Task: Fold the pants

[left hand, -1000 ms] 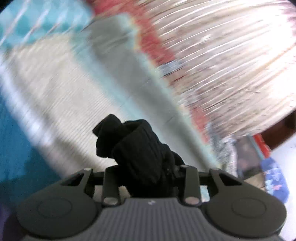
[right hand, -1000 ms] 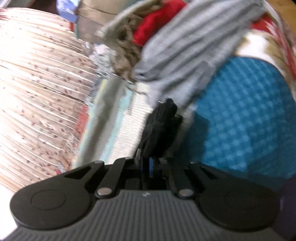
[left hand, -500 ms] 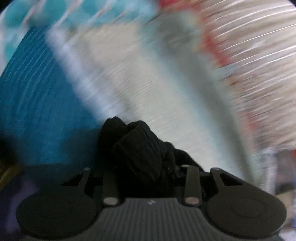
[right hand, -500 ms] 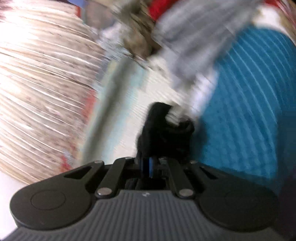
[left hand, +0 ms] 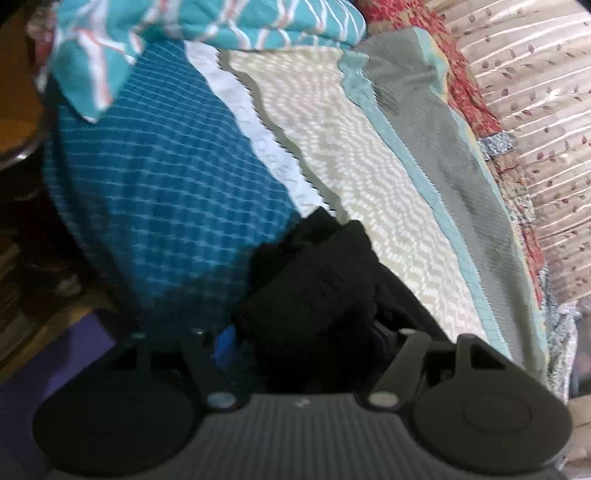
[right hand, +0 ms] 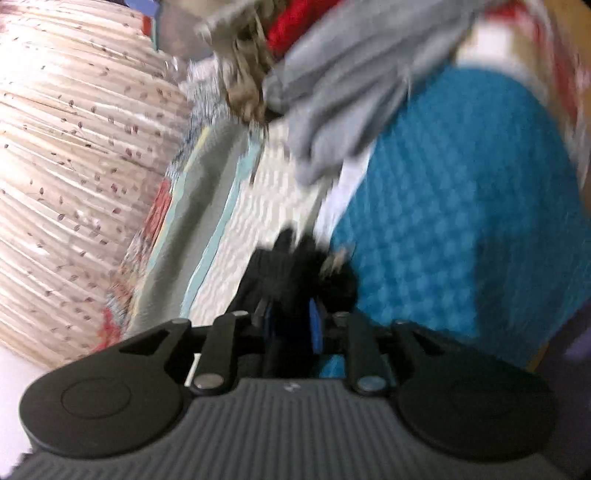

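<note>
The black pants point(left hand: 314, 280) lie bunched low on the bed, where the blue waffle blanket point(left hand: 159, 177) meets a cream textured cloth point(left hand: 354, 177). My left gripper point(left hand: 306, 332) has this bunch between its jaws, which are opening. One blue pad point(left hand: 221, 347) shows clear of the cloth. In the right wrist view another black fold of the pants point(right hand: 295, 266) sits between the jaws of my right gripper point(right hand: 291, 314). These jaws are opening too, and the blue pads point(right hand: 314, 325) stand apart. The fingertips are hidden by cloth.
A grey cloth with a teal edge point(left hand: 443, 147) lies beside the cream one, then a floral pleated cover point(left hand: 535, 110). A teal striped cloth point(left hand: 207, 22) is heaped at the top. Grey and red garments point(right hand: 351, 92) are piled further off. Wooden furniture point(left hand: 14, 110) stands left.
Both grippers have sunk toward the bed and spread their jaws. The black bunch that each was clamped on now sits loose between the pads. The left view has swung over the blue blanket.
</note>
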Action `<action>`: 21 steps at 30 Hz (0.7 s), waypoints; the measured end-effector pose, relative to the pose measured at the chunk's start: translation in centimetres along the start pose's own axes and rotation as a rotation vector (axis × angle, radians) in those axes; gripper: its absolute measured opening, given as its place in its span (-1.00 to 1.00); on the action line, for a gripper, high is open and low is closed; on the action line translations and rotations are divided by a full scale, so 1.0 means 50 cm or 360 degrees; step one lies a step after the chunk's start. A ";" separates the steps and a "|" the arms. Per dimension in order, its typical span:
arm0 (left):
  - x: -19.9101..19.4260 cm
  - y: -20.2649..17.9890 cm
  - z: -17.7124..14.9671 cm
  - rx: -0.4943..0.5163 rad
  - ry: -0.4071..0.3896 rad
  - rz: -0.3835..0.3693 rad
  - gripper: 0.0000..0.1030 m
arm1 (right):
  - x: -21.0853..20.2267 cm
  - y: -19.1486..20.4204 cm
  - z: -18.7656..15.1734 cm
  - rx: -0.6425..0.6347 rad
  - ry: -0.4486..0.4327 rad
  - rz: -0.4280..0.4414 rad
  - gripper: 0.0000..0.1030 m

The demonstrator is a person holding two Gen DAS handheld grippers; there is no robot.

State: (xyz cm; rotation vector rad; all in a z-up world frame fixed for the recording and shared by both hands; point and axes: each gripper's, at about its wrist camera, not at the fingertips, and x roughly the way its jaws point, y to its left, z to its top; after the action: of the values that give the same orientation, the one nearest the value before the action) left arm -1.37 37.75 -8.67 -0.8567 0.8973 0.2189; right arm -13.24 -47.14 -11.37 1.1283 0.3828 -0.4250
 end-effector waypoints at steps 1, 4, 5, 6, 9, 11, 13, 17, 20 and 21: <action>-0.005 0.000 0.000 0.0003 -0.0013 0.0032 0.29 | -0.007 -0.009 0.009 0.0013 -0.0053 -0.0044 -0.27; -0.005 0.003 0.007 -0.0009 -0.0003 0.0119 0.37 | -0.027 -0.018 0.042 0.0040 -0.0141 -0.0022 -0.27; -0.001 0.003 0.011 -0.0026 0.0005 0.0136 0.38 | -0.025 -0.006 0.053 -0.0002 -0.0132 0.0005 -0.27; 0.003 0.000 0.018 -0.0034 0.0006 0.0147 0.38 | -0.016 0.016 0.064 -0.0072 -0.0114 0.0022 -0.27; 0.008 -0.031 0.052 0.0016 -0.0022 0.0162 0.37 | 0.031 0.076 0.087 -0.0271 0.0001 0.0067 -0.15; 0.012 -0.068 0.076 0.0079 -0.0039 0.0185 0.37 | 0.078 0.105 0.097 -0.0360 0.0109 0.0070 -0.01; 0.000 -0.094 0.098 0.0110 -0.0061 0.0177 0.37 | 0.134 0.132 0.101 -0.0473 0.0203 -0.0005 0.11; 0.004 -0.082 0.123 0.0057 0.0081 0.0188 0.43 | 0.207 0.115 0.110 -0.0447 0.0393 -0.0127 0.18; 0.004 -0.057 0.118 0.0038 0.0148 0.0228 0.49 | 0.234 0.092 0.097 -0.0325 0.0617 -0.0073 0.08; 0.005 -0.053 0.113 0.0047 0.0164 0.0232 0.53 | 0.230 0.102 0.086 -0.0414 0.0613 -0.0095 -0.35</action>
State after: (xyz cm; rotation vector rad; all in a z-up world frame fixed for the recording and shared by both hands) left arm 3.50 40.12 -5.54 -0.7815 1.0583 0.2894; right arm -0.44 -50.77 -11.49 0.9429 0.7880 -0.1992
